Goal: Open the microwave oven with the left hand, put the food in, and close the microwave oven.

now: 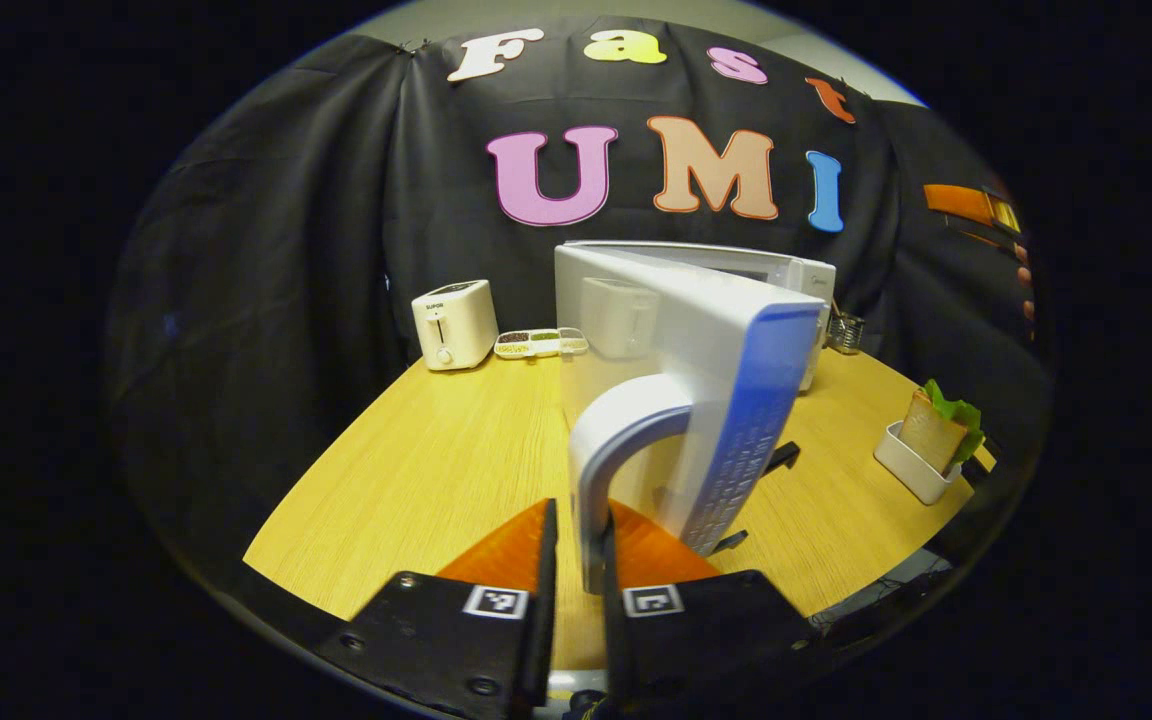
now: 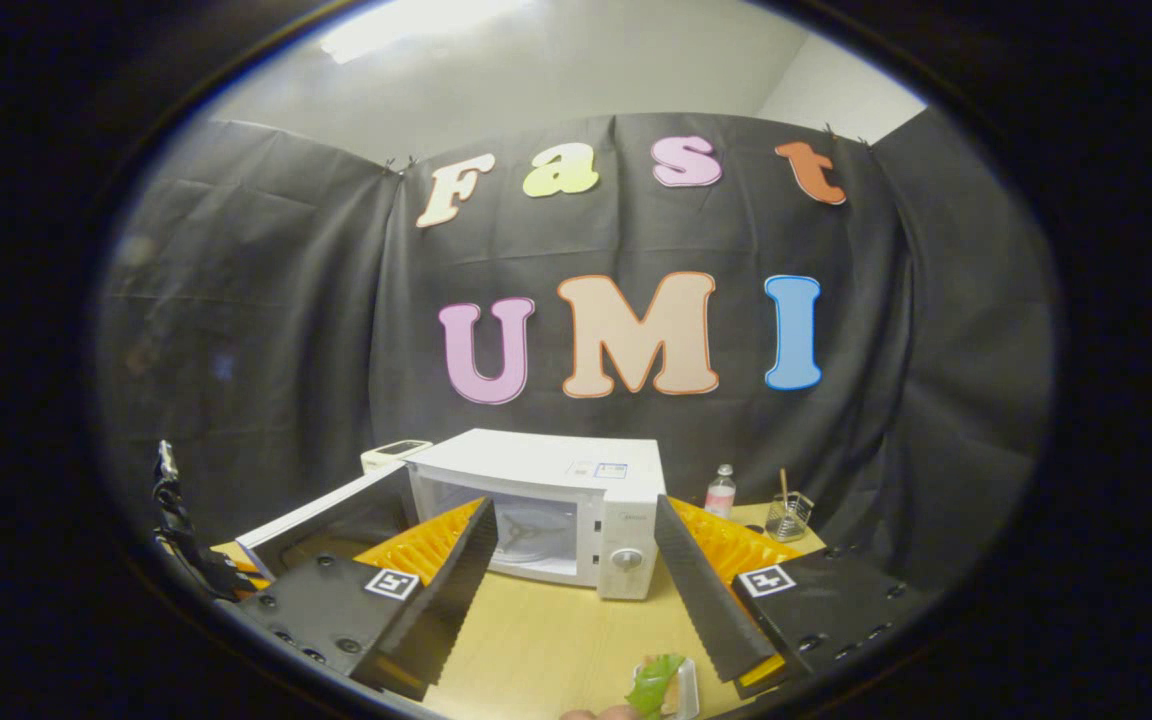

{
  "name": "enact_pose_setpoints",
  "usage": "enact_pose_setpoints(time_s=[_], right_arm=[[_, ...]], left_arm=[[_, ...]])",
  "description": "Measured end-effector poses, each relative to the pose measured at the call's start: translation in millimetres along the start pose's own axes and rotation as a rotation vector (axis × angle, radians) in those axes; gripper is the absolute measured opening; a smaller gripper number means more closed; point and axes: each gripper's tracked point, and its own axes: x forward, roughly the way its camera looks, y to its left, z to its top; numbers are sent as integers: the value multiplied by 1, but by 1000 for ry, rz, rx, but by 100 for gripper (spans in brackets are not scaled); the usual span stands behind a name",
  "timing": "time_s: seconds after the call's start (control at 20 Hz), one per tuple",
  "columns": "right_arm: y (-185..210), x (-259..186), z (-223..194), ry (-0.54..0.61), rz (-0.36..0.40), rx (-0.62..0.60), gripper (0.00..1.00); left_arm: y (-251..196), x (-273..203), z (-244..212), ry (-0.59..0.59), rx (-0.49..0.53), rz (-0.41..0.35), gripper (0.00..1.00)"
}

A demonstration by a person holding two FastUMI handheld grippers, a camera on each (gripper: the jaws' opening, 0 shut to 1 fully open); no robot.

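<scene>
Left gripper view: the left tongs (image 1: 576,600) are clamped on the door handle (image 1: 616,440) of the microwave oven (image 1: 726,290), whose door (image 1: 696,370) is swung open over the desk (image 1: 416,470). The sandwich (image 1: 941,430) is seen in a white tray (image 1: 911,468) to the right; a toaster (image 1: 453,323) is set farther back. Right gripper view: the right tongs (image 2: 576,590) are spread wide, empty, above the sandwich, facing the open oven.

1. Microwave (image 2: 576,505): white, centre of the right gripper view, on the wooden table; cavity exposed.
2. Door (image 1: 706,370): swung wide open, edge-on at centre of the left gripper view; curved handle (image 1: 616,440) lower centre.
3. Sandwich (image 1: 941,428): with lettuce, upright in a white tray, right edge.
</scene>
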Motion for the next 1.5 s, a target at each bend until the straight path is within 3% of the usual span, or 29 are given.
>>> enact_pose_setpoints(time_s=[0.15, 0.3, 0.5, 0.75, 1.0, 1.2, 1.25, 1.3, 1.4, 1.45, 1.5], right_arm=[[-1, -1, -6, 19, -6, -6, 96], [-9, -5, -9, 28, -27, -16, 96], [-28, -13, -40, 99, -59, -32, 97], [-63, -34, -127, 303, -124, -23, 97], [-87, -58, -210, 505, -185, -5, 100], [-89, -73, -259, 643, -156, -56, 99], [-89, -74, -266, 656, -155, -70, 96], [-90, -76, -269, 669, -154, -82, 99], [-88, -77, -276, 683, -147, -94, 93], [-87, -76, -276, 682, -142, -93, 85], [-86, -75, -277, 681, -141, -97, 85]], left_arm=[[-2, -1, -5, 18, -24, 13, 98], [-1, -4, -1, 11, 27, 20, 99], [-1, -23, 16, -3, 19, 14, 99], [7, -48, 33, -10, 21, 31, 98], [33, -62, 53, -42, -28, 94, 99], [54, -69, 75, -110, -60, 158, 98], [52, -70, 80, -114, -64, 147, 98], [49, -69, 84, -112, -66, 135, 98], [39, -70, 90, -125, -90, 98, 97], [36, -70, 95, -134, -102, 91, 96], [34, -69, 100, -142, -103, 91, 97]])
